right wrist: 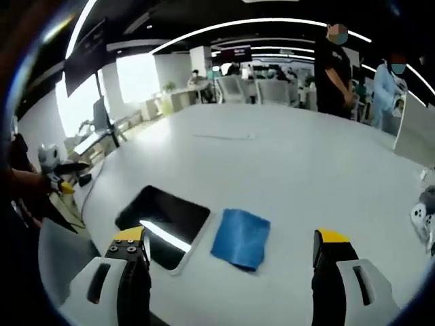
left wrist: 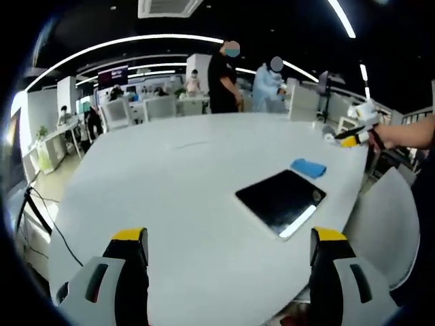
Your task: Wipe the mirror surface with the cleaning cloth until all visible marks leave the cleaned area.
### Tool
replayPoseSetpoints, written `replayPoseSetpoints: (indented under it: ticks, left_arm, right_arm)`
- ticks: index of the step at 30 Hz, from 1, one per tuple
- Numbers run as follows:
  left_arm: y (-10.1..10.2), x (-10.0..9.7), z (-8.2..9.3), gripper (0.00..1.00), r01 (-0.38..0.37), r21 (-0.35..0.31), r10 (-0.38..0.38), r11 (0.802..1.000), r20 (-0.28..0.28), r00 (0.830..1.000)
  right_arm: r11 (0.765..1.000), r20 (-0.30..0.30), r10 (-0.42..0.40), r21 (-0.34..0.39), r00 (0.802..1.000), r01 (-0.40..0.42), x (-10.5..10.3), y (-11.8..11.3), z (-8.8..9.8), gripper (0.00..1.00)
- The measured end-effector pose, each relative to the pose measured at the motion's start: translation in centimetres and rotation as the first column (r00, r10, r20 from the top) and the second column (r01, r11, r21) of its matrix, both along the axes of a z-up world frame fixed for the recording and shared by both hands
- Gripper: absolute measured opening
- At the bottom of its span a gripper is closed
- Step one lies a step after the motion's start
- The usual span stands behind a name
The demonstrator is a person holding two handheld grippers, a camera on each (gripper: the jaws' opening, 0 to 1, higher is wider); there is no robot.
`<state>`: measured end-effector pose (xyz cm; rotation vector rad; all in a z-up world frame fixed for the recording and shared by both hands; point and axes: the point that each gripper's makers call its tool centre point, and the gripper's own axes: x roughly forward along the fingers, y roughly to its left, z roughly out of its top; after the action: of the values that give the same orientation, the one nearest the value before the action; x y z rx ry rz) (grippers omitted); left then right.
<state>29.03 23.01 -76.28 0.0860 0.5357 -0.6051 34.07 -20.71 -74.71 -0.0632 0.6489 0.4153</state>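
A dark rectangular mirror lies flat on the white table, reflecting a strip of ceiling light. A folded blue cleaning cloth lies on the table just beyond it, apart from the mirror. My left gripper hangs open over the table's near part, short of the mirror. In the right gripper view the cloth lies right of the mirror, and my right gripper is open above them, holding nothing. Each gripper also appears in the other's view: the right one and the left one, both off the table's edge.
Two people stand at the table's far side, with chairs and desks behind them. A grey chair sits by the table edge near the mirror. Small white items lie at the table's right edge. Cables trail on the floor.
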Motion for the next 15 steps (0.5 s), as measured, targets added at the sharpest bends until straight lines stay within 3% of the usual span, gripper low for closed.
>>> replayPoseSetpoints:
  ticks: [5, 11, 15]
  left_arm:
    - [0.2, 0.0, 0.7, 1.0, 0.006, 0.006, -0.006, 1.0, -0.001, 1.0]
    - [0.1, 0.6, 0.6, 1.0, -0.015, 0.002, 0.015, 1.0, 0.004, 1.0]
    - [-0.3, 0.5, 0.8, 1.0, -0.021, -0.005, 0.021, 1.0, 0.016, 1.0]
  right_arm:
    - [0.995, -0.006, -0.053, 0.083, 0.999, 0.054, 2.1, 0.0, 1.4, 1.0]
    - [0.993, -0.091, -0.07, 0.084, 0.993, 0.077, 3.8, -0.2, 1.5, 0.97]
    - [0.996, -0.094, -0.037, 0.073, 0.995, 0.044, 5.1, 0.8, 2.2, 0.96]
